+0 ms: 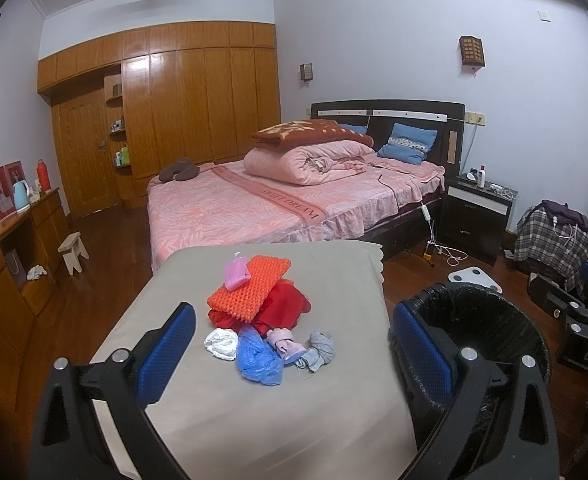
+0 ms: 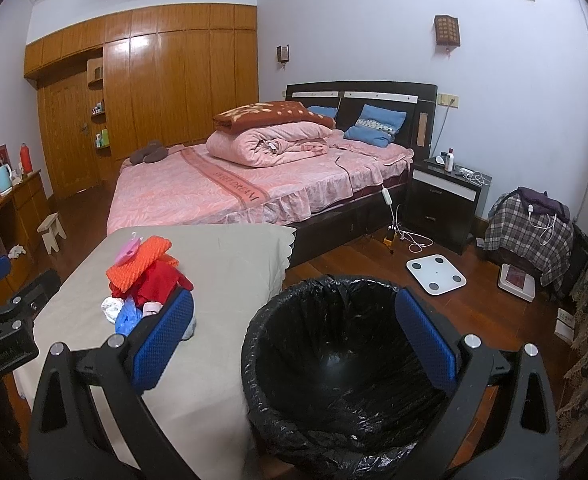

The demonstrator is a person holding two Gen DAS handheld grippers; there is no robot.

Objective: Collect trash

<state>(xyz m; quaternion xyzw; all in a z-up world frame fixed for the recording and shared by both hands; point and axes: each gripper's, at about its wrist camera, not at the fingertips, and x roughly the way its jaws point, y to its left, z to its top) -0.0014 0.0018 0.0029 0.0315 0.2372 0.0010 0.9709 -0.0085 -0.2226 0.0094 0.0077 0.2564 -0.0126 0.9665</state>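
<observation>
A small table with a beige cloth (image 1: 222,420) holds a pile: an orange knobbly mat (image 1: 250,286), red cloth (image 1: 282,308), a pink tag (image 1: 236,272), a white crumpled wad (image 1: 222,343), a blue plastic bag (image 1: 258,358), a pink rag (image 1: 284,343) and a grey rag (image 1: 319,350). The pile also shows in the right wrist view (image 2: 146,276). A bin with a black liner (image 2: 333,364) stands right of the table. My left gripper (image 1: 294,352) is open above the table, short of the pile. My right gripper (image 2: 294,340) is open over the bin.
A bed with pink covers (image 1: 254,200) stands behind the table. A dark nightstand (image 1: 477,216), a white scale (image 2: 435,274) and a chair with plaid cloth (image 2: 529,232) are at the right. A wooden dresser (image 1: 14,256) and small stool (image 1: 74,252) are at the left.
</observation>
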